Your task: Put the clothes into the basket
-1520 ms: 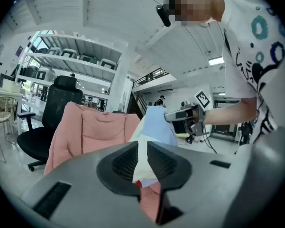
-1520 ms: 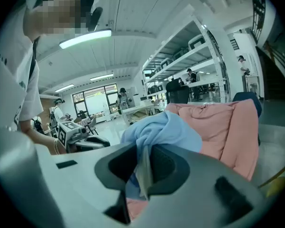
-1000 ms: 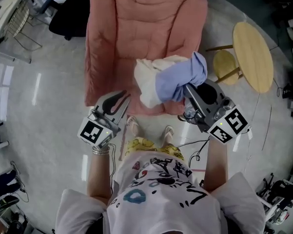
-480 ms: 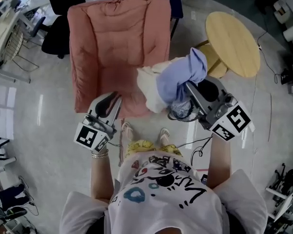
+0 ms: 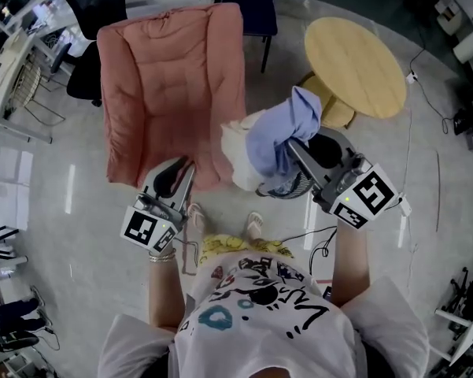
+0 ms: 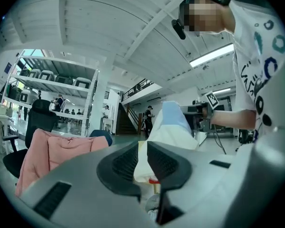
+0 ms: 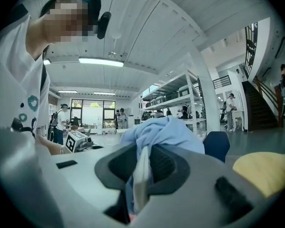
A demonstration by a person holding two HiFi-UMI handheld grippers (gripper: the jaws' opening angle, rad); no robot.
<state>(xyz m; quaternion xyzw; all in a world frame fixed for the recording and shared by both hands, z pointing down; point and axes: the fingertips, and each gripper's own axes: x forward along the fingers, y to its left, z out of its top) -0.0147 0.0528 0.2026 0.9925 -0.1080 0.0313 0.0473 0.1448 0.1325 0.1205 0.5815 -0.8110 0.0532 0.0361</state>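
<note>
right gripper (image 5: 293,145) clenches the clothes (image 5: 277,132) high, likely to clear the basket (image 5: 294,186); left gripper (image 5: 184,165) barely parted, empty.

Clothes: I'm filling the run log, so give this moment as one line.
right gripper: shut on clothes | left gripper: open, empty | clothes: held in air, off armchair

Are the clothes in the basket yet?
Not yet. Done: the blue and cream clothes are off the pink chair. In hand: the right gripper pinches them in the air. Still to do: drop them into what looks like a mesh basket below. The left gripper carries nothing.
</note>
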